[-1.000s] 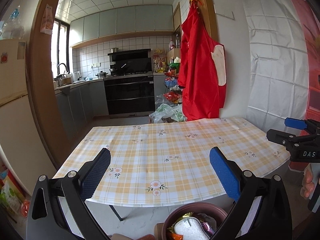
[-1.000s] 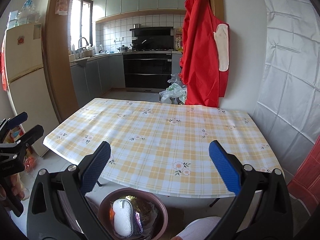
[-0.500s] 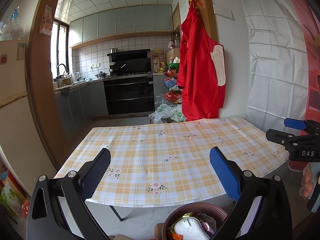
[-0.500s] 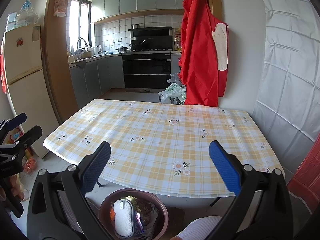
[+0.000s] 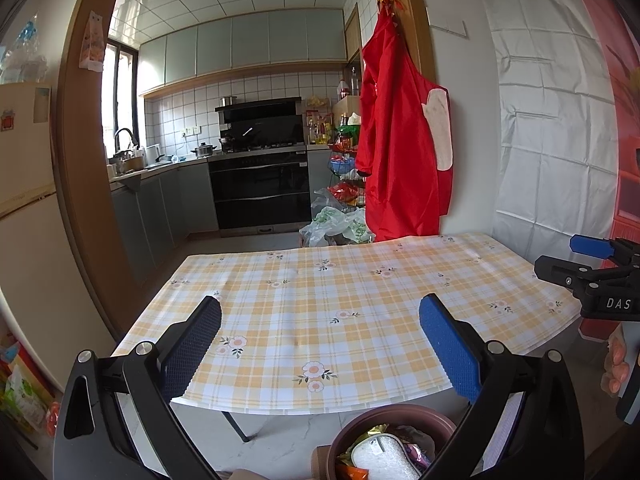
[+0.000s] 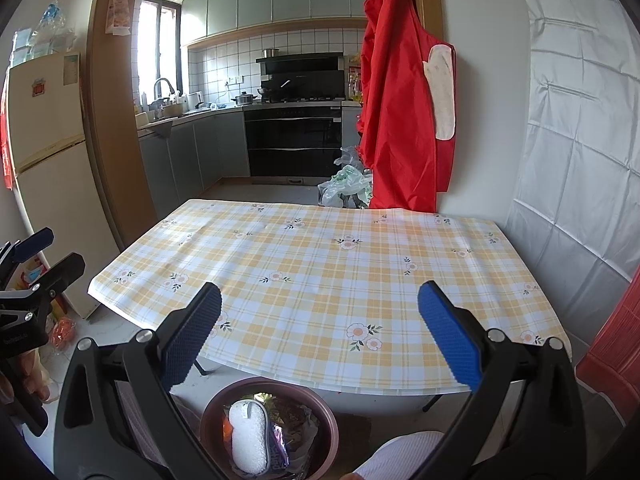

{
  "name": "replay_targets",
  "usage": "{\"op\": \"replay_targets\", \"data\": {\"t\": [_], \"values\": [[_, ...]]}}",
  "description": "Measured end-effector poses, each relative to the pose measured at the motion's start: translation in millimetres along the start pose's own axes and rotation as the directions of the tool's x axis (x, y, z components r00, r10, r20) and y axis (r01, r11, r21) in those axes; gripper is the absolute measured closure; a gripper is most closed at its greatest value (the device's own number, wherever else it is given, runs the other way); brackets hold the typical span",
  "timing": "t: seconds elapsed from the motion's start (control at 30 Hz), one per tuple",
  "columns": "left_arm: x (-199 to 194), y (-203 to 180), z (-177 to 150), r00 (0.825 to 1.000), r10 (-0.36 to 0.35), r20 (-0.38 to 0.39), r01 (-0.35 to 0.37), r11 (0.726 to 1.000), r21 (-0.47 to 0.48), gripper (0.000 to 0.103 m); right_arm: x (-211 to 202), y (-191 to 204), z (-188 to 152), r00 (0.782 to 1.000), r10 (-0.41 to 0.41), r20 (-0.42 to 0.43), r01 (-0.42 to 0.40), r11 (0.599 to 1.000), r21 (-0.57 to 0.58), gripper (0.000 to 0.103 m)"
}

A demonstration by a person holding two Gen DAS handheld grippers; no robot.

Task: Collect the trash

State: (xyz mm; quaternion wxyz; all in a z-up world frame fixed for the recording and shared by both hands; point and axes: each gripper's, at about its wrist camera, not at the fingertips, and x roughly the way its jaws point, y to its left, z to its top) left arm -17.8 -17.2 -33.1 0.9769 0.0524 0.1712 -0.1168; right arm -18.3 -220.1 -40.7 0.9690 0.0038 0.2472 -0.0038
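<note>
Both claws hang wide apart and empty over the near edge of the table, the left claw and right claw side by side, each catching the other at the rim of its view. Against the pictures of a second ago almost nothing has shifted: I see the same level hover, the same spread of the blue pads, only the faintest drift of the cloth in the frame. No reach has begun.

Trash sits in the bin, a round maroon tub on the floor just below the near edge of the table, between my two claws. In it lie a white sponge on top, foil and plastic wrappers around it, and something orange at the left rim. From the left wrist the bin shows only its far rim and the top of the heap.

On the table the checked cloth lies bare from near edge to far edge; I find no scrap left on it in either view. Beyond the far edge, a red apron hangs by the doorway and plastic bags slump on the kitchen floor, well apart from the bin.

My reading: with the table cleared, the bin loaded and both claws idle, the collecting looks done or all but done. Whether those bags count as trash I cannot tell from here.
</note>
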Motion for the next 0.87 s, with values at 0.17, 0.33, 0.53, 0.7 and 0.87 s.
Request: {"op": "replay_targets", "data": {"t": [0.17, 0.33, 0.53, 0.7, 0.87], "values": [[-0.1, -0.1, 0.2, 1.000, -0.002, 0.000, 0.002, 1.000, 0.000, 0.006, -0.1, 2.6, -0.2, 1.000, 0.001, -0.002, -0.001, 1.000, 0.000, 0.006], [1.9, 2.7, -1.4, 1.000, -0.005, -0.002, 0.005, 1.000, 0.007, 0.006, -0.1, 6.0, -1.5, 1.000, 0.001, -0.002, -0.001, 1.000, -0.005, 0.006], [1.4, 4.2, -3.0, 1.000, -0.010, -0.002, 0.010, 1.000, 0.006, 0.006, 2.6, 9.0, -2.5, 1.000, 0.000, -0.006, 0.000, 1.000, -0.001, 0.006], [2.6, 5.6, -3.3, 1.000, 0.002, -0.012, -0.002, 1.000, -0.002, 0.006, 3.8, 10.1, -3.1, 1.000, 0.001, -0.011, -0.001, 1.000, 0.002, 0.006], [3.1, 9.3, -2.9, 1.000, 0.014, -0.022, -0.014, 1.000, -0.017, 0.006, 4.4, 11.5, -4.8, 1.000, 0.004, -0.018, -0.004, 1.000, 0.003, 0.006]]}}
